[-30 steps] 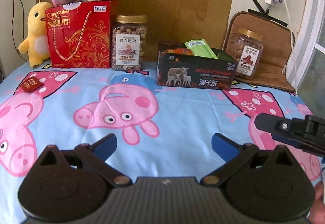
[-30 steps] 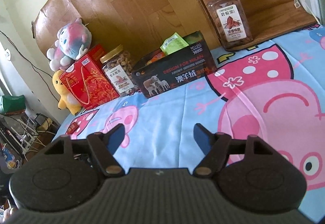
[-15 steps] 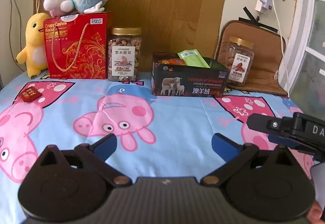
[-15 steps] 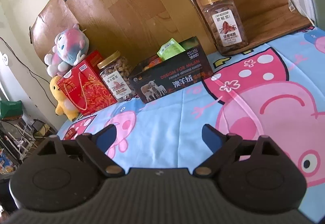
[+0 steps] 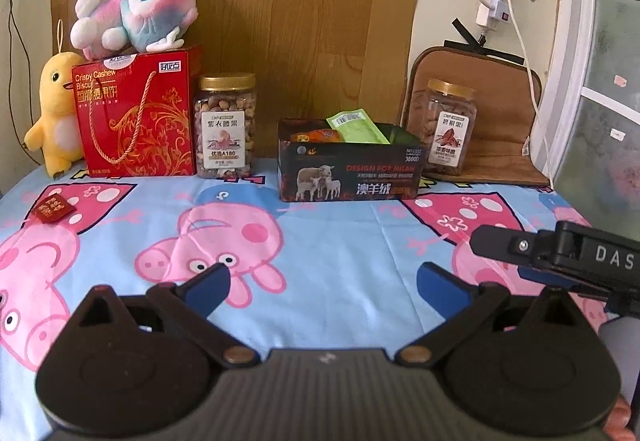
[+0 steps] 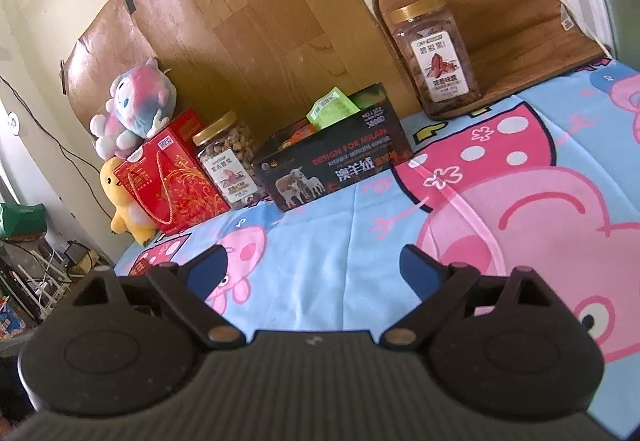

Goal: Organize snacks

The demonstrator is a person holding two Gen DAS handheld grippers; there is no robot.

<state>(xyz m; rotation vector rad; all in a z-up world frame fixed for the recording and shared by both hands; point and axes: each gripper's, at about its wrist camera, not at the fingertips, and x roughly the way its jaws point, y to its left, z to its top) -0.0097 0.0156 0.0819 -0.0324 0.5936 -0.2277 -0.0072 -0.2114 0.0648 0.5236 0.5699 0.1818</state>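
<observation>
I have both tools hovering low over the blue cartoon-pig tablecloth (image 5: 332,241), near its front edge. My left gripper (image 5: 322,283) has its blue-padded jaws spread wide with nothing between them, and my right gripper (image 6: 314,265) is likewise wide apart and empty.

The snacks line the back of the table. The black open-top cardboard box with sheep printed on it (image 5: 348,175) sits centre, a green sachet (image 5: 357,127) and an orange packet (image 5: 316,137) poking out of it. Left of it stand the gold-lidded clear jar of nuts (image 5: 226,127) and the red gift box with rope handle (image 5: 136,115); right of it, on a brown mat, is the second gold-lidded jar with a red-print label (image 5: 448,129). One small dark-red packet (image 5: 54,208) lies loose at the far left.

I judge that packet the remaining stray. I'd go with the left tool, come in low and flat, straddle its short sides, and pinch without bunching cloth.
</observation>
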